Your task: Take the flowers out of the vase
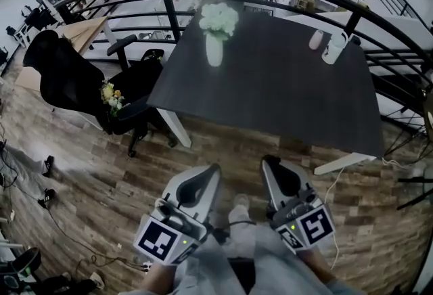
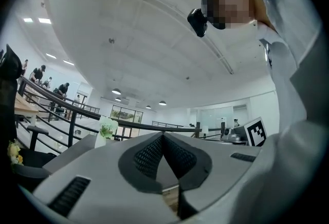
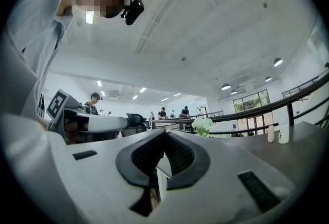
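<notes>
At far left, a black office chair (image 1: 67, 77) carries a small bouquet (image 1: 111, 97), apart from the job in hand. The left gripper (image 1: 215, 166) is held low over the wooden floor, pointing level at the dark table (image 1: 284, 91), its jaws pressed together with nothing between them. Straight ahead of it, near the table's far left corner, a white vase (image 1: 214, 50) stands upright with the white-and-green flowers (image 1: 219, 18) still in it, stems running vertically out of the neck. The right gripper (image 1: 269, 160), beside the left one, is likewise closed and empty; from it the flowers lie ahead and to the left. Both grippers are well apart from the vase, with floor and most of the tabletop between. The left looks slightly nearer and better lined up, and any lift would likely have to go straight up along the stems. A pink bottle (image 1: 316, 39) and a white cup (image 1: 333, 49) sit at the table's far right.
</notes>
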The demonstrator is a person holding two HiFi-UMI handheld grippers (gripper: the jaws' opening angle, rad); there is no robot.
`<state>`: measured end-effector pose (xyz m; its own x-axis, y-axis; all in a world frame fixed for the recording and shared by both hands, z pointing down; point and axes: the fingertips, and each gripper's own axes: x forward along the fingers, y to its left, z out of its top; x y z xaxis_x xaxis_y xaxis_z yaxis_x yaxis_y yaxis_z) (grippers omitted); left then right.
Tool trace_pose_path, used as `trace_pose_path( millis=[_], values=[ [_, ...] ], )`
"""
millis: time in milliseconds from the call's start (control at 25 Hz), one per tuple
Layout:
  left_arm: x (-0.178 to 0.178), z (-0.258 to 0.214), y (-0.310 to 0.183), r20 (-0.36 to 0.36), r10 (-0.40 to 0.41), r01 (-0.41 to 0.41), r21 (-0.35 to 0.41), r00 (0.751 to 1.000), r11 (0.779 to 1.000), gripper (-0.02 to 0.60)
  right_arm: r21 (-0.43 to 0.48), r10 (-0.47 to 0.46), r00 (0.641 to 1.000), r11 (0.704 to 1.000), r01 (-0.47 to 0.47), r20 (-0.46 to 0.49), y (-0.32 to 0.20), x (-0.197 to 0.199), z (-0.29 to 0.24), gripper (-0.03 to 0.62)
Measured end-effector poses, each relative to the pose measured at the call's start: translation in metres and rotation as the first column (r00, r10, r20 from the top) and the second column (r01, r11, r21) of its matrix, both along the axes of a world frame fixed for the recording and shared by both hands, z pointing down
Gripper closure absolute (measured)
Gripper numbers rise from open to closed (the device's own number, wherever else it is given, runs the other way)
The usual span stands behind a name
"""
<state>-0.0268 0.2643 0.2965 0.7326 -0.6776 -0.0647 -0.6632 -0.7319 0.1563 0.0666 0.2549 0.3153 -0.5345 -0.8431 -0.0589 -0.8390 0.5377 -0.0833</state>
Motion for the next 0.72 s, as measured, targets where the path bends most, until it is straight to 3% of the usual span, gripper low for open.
trace_pose_path(
  millis=[520, 720],
  values=[
    [0.049, 0.001, -0.078, 0.004, -0.093, 0.093, 0.009, 0.996, 0.996, 0.583, 0.006, -0.094, 0.995, 0.996, 0.094, 0.012, -0.090, 0.047, 0.001, 0.591],
    [0.061, 0.002, -0.093, 0.016, -0.102, 0.102, -0.014, 0.995, 0.995, 0.583, -0.034, -0.109, 0.993, 0.993, 0.110, 0.036, -0.109, 0.055, 0.011, 0.591]
  ],
)
